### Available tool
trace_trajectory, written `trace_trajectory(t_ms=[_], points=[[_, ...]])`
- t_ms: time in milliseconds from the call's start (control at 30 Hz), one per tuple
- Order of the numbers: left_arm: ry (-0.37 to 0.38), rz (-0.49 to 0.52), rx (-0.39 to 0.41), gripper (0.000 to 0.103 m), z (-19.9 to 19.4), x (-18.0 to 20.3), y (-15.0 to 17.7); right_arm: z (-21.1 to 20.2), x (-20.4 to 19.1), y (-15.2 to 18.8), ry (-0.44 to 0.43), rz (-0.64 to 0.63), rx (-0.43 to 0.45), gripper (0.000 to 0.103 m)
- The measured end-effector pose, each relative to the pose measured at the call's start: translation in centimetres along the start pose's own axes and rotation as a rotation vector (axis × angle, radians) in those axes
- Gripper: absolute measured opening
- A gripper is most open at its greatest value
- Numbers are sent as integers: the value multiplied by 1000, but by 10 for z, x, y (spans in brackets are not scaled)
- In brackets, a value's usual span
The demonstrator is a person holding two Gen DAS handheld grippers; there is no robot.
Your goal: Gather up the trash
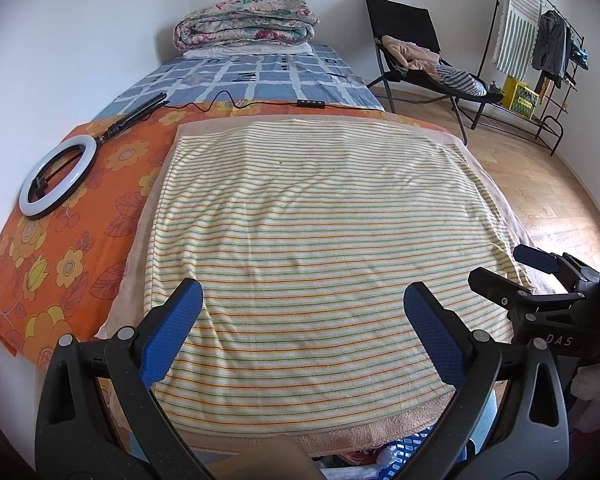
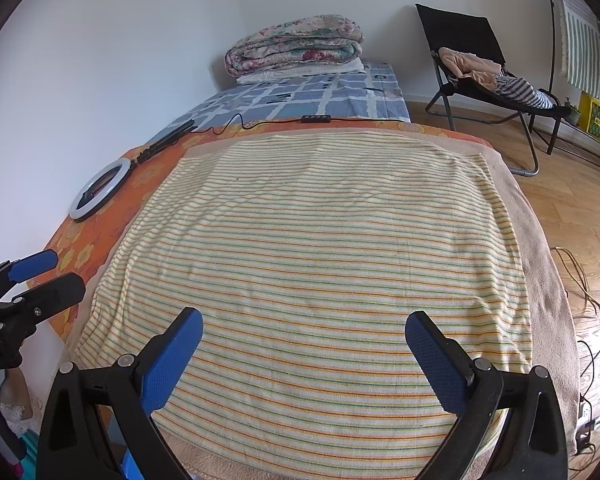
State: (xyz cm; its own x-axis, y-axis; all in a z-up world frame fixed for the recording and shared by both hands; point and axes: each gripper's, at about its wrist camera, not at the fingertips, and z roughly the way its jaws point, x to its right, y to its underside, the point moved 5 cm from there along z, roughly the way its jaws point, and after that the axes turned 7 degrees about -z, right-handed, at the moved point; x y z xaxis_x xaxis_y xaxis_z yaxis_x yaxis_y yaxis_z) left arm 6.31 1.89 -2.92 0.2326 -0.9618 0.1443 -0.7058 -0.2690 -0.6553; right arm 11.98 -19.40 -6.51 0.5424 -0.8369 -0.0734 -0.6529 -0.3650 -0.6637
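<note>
Fingers (image 1: 184,320) over striped towel (image 1: 308,220), ring light (image 1: 58,176) aside

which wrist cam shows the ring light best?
Left wrist: the ring light lies large and nearly face-on on the orange floral sheet, its stand visible. The right wrist view shows it smaller, foreshortened, near the left edge.

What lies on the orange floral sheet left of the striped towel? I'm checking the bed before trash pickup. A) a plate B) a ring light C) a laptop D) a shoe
B: a white ring light lies flat on the orange sheet, left of the striped towel.
</note>
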Motion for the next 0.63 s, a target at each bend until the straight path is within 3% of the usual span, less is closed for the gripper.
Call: trace_trajectory(t_ms=[633], points=[[-22,12,29,102,-2,-2,-3,2,3,1,-4,25,-15,102]])
